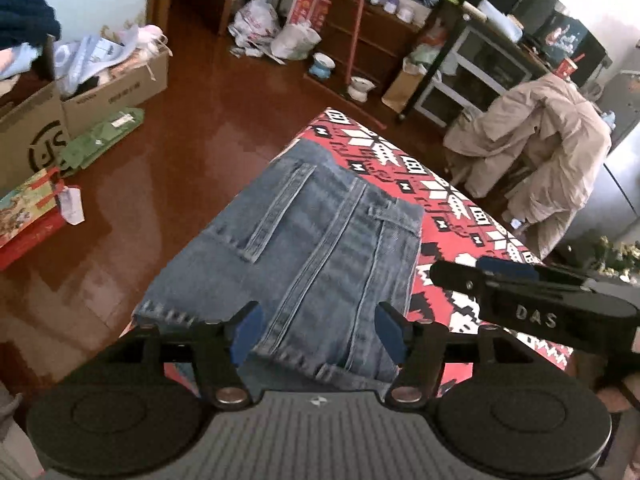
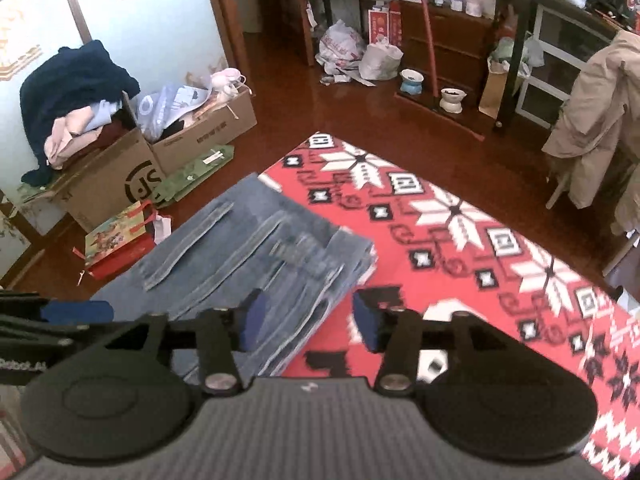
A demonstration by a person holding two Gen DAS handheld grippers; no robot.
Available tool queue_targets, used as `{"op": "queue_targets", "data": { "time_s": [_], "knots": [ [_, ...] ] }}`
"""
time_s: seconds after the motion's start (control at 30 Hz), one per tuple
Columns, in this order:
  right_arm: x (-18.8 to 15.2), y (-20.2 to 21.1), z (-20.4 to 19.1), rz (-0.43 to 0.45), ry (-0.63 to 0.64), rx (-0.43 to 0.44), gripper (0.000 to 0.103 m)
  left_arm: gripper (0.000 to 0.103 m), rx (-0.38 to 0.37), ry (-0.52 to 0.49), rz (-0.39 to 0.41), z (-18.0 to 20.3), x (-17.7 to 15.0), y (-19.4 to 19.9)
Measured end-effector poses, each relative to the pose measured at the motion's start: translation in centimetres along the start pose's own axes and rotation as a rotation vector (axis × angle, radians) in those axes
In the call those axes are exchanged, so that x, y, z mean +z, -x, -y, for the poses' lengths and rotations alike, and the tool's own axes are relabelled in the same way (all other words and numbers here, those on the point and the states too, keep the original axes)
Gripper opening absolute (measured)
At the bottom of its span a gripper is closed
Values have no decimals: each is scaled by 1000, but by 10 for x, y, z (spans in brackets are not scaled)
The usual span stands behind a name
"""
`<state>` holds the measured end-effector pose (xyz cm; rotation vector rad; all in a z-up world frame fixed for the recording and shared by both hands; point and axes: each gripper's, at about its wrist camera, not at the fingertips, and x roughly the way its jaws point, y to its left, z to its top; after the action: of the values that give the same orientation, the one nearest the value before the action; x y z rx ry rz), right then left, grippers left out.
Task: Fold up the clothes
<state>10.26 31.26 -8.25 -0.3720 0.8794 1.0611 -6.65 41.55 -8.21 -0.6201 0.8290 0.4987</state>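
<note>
left tool (image 1: 318,334) hangs wide apart over the near edge of the folded jeans (image 1: 304,248), gripping nothing. right tool (image 2: 310,322) is also spread wide, above the jeans' right edge. jeans lie flat on the left part of the red patterned cloth (image 2: 480,248) covering the desk.

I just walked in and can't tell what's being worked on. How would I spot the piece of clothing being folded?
Find the bright red patterned cloth with white snowflake shapes covering the table. On its left part lies a pair of blue jeans, folded into a compact stack. It is the only denim item and the only garment on that cloth; the other clothes sit in cardboard boxes on the floor.
</note>
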Motion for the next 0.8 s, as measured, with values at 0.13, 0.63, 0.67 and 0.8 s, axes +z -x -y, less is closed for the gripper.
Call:
{"op": "queue_targets", "data": {
  "time_s": [0.13, 0.63, 0.67, 0.8],
  "knots": [
    [-27, 12, -10, 38, 5, 11, 79, 65, 4, 6, 57, -8, -22, 6],
    [-122, 80, -47, 240, -58, -9, 102, 72, -4, -36, 146, -15, -102, 66],
    [-124, 91, -51, 232, -57, -17, 102, 72, 6, -36, 144, -12, -105, 76],
    [-134, 142, -66, 207, -68, -35, 102, 83, 46, -66, 170, 0, -119, 116]
  ]
}}
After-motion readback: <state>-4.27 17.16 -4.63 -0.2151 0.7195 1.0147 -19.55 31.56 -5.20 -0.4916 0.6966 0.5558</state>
